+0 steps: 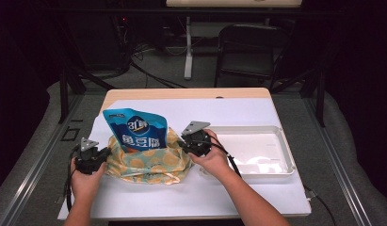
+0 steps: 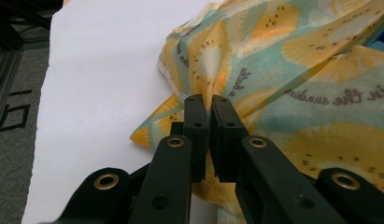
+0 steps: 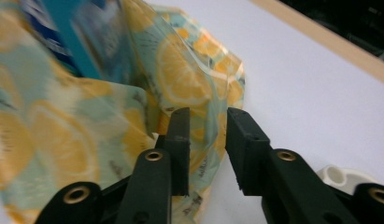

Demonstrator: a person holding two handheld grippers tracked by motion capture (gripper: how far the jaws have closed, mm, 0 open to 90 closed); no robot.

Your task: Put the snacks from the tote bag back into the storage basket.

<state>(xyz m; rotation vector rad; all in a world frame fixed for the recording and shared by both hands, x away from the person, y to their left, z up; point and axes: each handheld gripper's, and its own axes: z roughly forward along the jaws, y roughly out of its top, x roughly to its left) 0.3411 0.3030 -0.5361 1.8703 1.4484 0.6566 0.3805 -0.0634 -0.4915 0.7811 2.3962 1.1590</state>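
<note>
A cloth bag printed with yellow lemon slices lies on the white table cover, and a blue snack pouch stands upright in its mouth. My left gripper is at the bag's left edge. In the left gripper view, my left gripper is shut on a fold of the bag. My right gripper is at the bag's right edge. In the right gripper view, my right gripper is open, with the bag cloth hanging loose between the pads. The pouch shows blurred beyond.
A shallow white tray sits on the table just right of the right hand. The white cover ends at the wooden table edge at the back. A black chair and a stand are on the floor behind the table.
</note>
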